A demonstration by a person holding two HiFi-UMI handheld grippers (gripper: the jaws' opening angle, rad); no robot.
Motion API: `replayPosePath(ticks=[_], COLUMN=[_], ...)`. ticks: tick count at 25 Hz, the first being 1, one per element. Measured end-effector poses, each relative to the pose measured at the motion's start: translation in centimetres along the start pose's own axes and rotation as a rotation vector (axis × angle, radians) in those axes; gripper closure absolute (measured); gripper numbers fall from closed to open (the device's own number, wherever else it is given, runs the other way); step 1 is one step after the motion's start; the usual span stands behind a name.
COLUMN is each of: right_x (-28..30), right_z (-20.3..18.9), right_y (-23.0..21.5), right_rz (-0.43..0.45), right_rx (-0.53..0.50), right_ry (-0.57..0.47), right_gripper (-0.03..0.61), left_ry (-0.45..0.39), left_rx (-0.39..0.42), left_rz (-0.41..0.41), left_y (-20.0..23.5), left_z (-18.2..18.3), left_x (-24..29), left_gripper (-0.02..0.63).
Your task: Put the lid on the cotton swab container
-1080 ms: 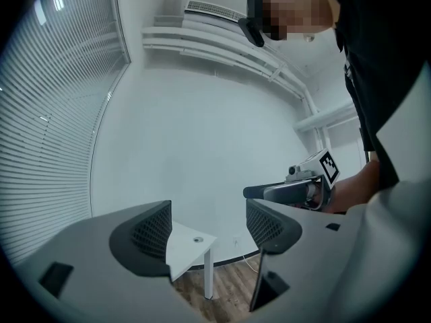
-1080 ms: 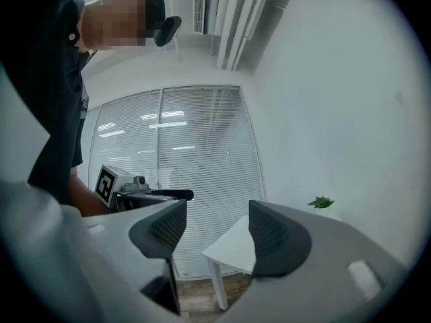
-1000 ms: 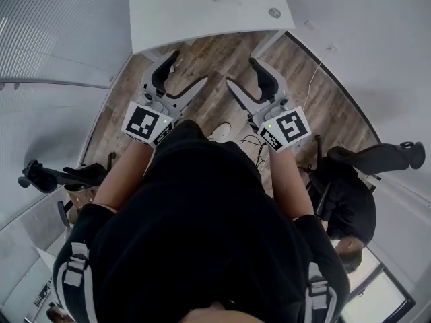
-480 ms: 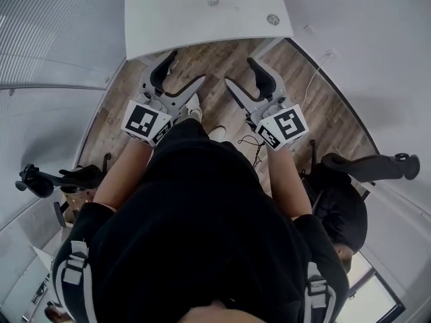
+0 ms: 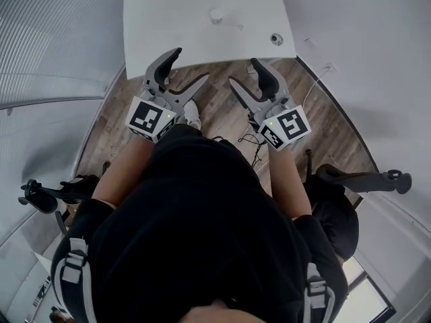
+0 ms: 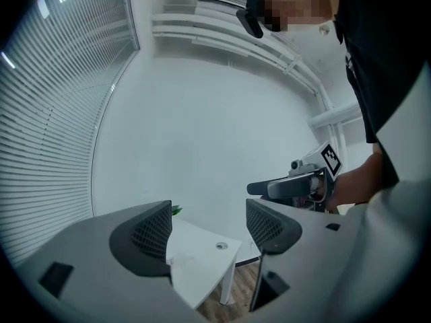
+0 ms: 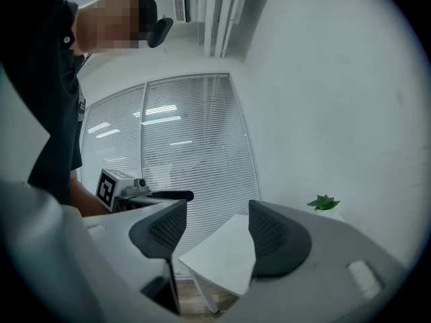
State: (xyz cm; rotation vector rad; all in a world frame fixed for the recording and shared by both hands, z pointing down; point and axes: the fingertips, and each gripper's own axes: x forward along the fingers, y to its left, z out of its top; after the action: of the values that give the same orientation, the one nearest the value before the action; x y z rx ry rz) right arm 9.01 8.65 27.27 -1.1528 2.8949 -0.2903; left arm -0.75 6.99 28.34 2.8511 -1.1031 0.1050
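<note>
A white table [image 5: 175,25] stands ahead of me. On it are a small white round container [image 5: 216,15] near the middle and a small grey disc [image 5: 276,39] near the right front corner; the disc [image 6: 221,246] also shows in the left gripper view. I cannot tell which one is the lid. My left gripper [image 5: 189,66] hangs open and empty over the wooden floor, just short of the table's front edge. My right gripper [image 5: 244,73] is open and empty beside it. Each gripper view shows the other gripper [image 6: 296,187] [image 7: 138,192] level with it.
Office chairs stand at the right [image 5: 363,177] and at the lower left [image 5: 44,195]. A cable [image 5: 250,140] lies on the wood floor by my white shoe [image 5: 192,113]. Slatted blinds [image 7: 182,147] cover the left wall. A small green plant [image 7: 323,202] is on the table's far side.
The table has come closer and now fills more of the head view. Both grippers have moved forward to its front edge, still open and empty. My foot has stepped forward.
</note>
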Motion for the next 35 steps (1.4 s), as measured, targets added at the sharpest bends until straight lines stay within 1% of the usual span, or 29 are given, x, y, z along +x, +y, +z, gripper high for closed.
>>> replayPosePath(ticks=[7, 13, 16, 19, 25, 31, 35], right_x=[5.5, 8.0, 8.5, 9.0, 10.0, 11.2, 11.9], right_z=[0.3, -0.4, -0.7, -0.8, -0.7, -0.7, -1.1], right_y=[-2.4, -4.5, -5.4, -6.4, -10.5, -14.8, -18.2], right_rz=[-0.011, -0.034, -0.036, -0.026, 0.035, 0.144, 0.206], right_rx=[0.016, 0.039, 0.057, 0.055, 0.054, 0.058, 0.069], right_ry=[0.028, 0.052, 0.062, 0.067, 0.082, 0.110, 0.128], right_gripper=[0.295, 0.294, 0.295, 0.295, 0.294, 0.295, 0.295], left_ry=[0.019, 0.052, 0.054, 0.057, 0.074, 0.106, 0.141], left_rx=[-0.013, -0.037, -0.047, -0.044, -0.034, -0.024, -0.015], left_rz=[-0.025, -0.053, -0.052, -0.043, 0.015, 0.112, 0.154], left_y=[5.3, 7.9, 8.6, 9.1, 10.4, 11.3, 11.9], left_z=[-0.9, -2.5, -2.6, -2.8, -3.2, -3.8, -4.5], left_x=[2.3, 4.4, 5.1, 5.8, 8.7, 12.6, 15.5], left_gripper=[0.282, 0.282, 0.284, 0.282, 0.282, 0.282, 0.282])
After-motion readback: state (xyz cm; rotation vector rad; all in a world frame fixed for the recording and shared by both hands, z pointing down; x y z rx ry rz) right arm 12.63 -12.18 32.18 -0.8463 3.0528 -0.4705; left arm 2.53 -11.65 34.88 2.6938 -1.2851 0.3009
